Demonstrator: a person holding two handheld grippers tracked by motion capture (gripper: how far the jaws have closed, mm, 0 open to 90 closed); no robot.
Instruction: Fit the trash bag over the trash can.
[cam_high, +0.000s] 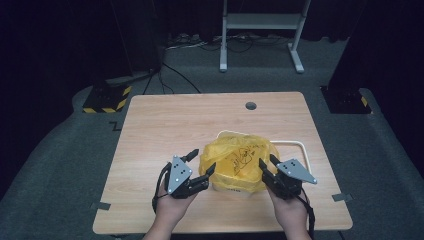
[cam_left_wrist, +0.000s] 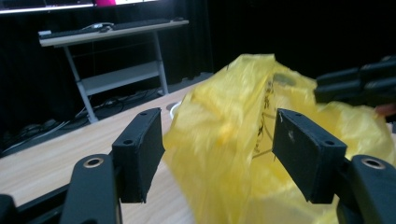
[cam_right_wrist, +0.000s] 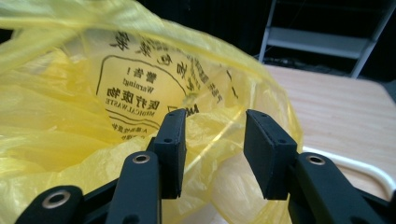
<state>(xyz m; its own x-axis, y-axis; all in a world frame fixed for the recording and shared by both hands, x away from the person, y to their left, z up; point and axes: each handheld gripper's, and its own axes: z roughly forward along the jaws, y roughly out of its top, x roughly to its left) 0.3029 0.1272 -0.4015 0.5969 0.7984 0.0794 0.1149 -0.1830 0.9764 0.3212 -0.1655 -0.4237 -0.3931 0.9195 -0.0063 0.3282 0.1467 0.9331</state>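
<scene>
A yellow plastic bag (cam_high: 235, 160) printed with black warning text sits bunched over a white container (cam_high: 300, 145) on the wooden table (cam_high: 175, 120). My left gripper (cam_high: 204, 160) is at the bag's left side. In the left gripper view its jaws (cam_left_wrist: 217, 135) stand wide apart with the bag (cam_left_wrist: 233, 140) bulging between them, and the pads (cam_left_wrist: 140, 149) are clear of it. My right gripper (cam_high: 267, 160) is at the bag's right side. Its jaws (cam_right_wrist: 215, 116) straddle the rim of the bag (cam_right_wrist: 70, 116) with a gap, and the film runs loose between them.
A round cable hole (cam_high: 251, 106) lies near the table's far edge. The white container's rim (cam_right_wrist: 355, 163) juts out to the right of the bag. Beyond the table stand a metal frame (cam_high: 260, 30), floor cables and dark curtains. The right gripper (cam_left_wrist: 359, 84) shows in the left gripper view.
</scene>
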